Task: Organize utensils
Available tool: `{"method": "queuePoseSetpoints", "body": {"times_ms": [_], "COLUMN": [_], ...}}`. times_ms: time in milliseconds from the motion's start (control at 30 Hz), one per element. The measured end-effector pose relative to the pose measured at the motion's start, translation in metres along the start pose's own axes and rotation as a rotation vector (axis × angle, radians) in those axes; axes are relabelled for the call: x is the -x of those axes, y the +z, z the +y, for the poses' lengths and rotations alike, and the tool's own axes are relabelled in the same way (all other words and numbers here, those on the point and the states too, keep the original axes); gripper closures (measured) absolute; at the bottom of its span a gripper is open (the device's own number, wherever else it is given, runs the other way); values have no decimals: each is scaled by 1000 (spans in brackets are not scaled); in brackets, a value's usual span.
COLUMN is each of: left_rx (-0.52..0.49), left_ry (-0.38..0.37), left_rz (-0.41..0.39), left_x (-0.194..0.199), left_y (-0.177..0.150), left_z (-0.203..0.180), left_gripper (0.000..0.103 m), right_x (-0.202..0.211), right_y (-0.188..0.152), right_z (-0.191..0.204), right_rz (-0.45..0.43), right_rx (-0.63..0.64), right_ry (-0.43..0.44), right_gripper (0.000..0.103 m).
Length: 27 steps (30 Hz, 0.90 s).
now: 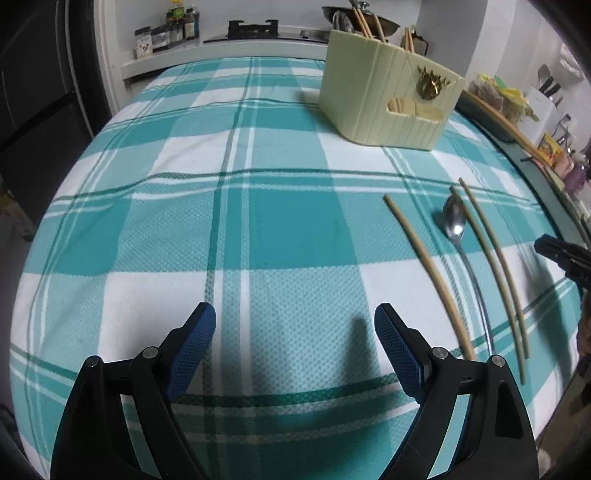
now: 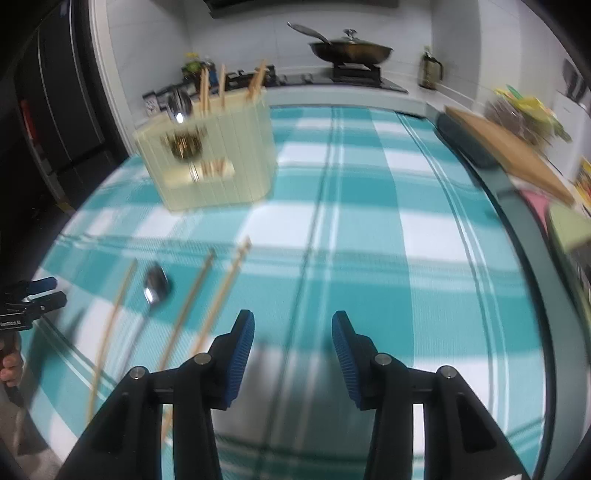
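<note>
1. The left tool (image 1: 294,325) hangs over the checked cloth (image 1: 258,229) on the bench, its blue pads spread wide with only cloth showing between them
2. The right tool (image 2: 293,334) stands partly spread, nothing between its pads; it is over bare cloth to the right of the loose utensils
3. Three chopsticks lie flat on the cloth, roughly parallel, their long axes running from the near edge away toward the holder (image 1: 388,92): a lone chopstick (image 1: 428,273) on the left, a close pair (image 1: 495,266) on the right
4. The spoon (image 1: 456,221) lies between the lone stick and the pair, bowl at the far end, handle running back toward the near edge, along the same line as the sticks
5. The cream holder stands upright farther back, well apart from them, with chopsticks (image 1: 364,24) standing upright in it, and in the right wrist view a spoon (image 2: 179,105)
</note>
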<state>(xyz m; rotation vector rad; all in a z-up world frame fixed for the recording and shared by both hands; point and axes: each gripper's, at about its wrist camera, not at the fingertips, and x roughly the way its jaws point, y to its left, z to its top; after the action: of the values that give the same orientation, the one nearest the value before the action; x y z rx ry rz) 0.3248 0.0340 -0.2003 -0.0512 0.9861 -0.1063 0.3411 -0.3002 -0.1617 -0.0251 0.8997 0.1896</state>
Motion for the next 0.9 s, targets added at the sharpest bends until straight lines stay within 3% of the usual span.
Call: {"method": "queuePoseSetpoints", "body": {"times_ms": [100,267,367,900], "left_rx": [-15,-51,-49,-50], "left_ry": [43,77,74,73], "left_rz": [-44,-34,-23,-27], "left_x": [-4,-11,-14,-14], "left_y": [-3,-3,-2,-3], "left_z": [-6,-12,-11,-11], "left_gripper": [14,4,0,0], "right_x": [-9,-15,-16,-17], "right_y": [-19,-29,-28,-30], "right_z": [1,-2,-4,-4], "right_rz": [4,-15,-15,-17], "right_rx": [-8,-24,-36,-39], "right_ry": [-71,-112,-104,-101], "right_gripper": [58,54,52,51]}}
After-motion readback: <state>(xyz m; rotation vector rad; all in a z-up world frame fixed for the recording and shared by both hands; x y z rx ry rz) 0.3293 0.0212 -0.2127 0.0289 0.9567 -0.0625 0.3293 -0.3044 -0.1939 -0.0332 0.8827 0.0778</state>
